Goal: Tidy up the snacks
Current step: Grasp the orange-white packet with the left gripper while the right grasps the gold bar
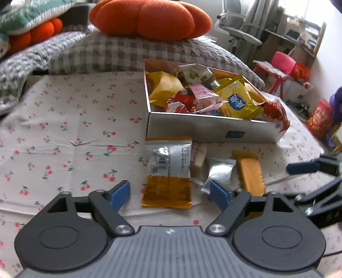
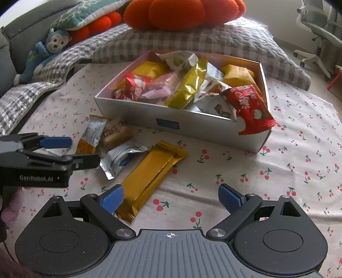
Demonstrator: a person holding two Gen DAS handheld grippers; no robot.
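Note:
A white box full of snack packets stands on the cherry-print cloth. In front of it lie an orange-and-silver packet, a small biscuit pack, a silver packet and a gold bar. My left gripper is open, its fingers straddling the near end of the orange-and-silver packet. My right gripper is open and empty, its left finger by the gold bar's near end. A red packet hangs over the box's corner.
Grey quilts and orange cushions lie behind the box. A blue monkey toy sits at the back left. An office chair, a red stool and red boxes stand off the right side.

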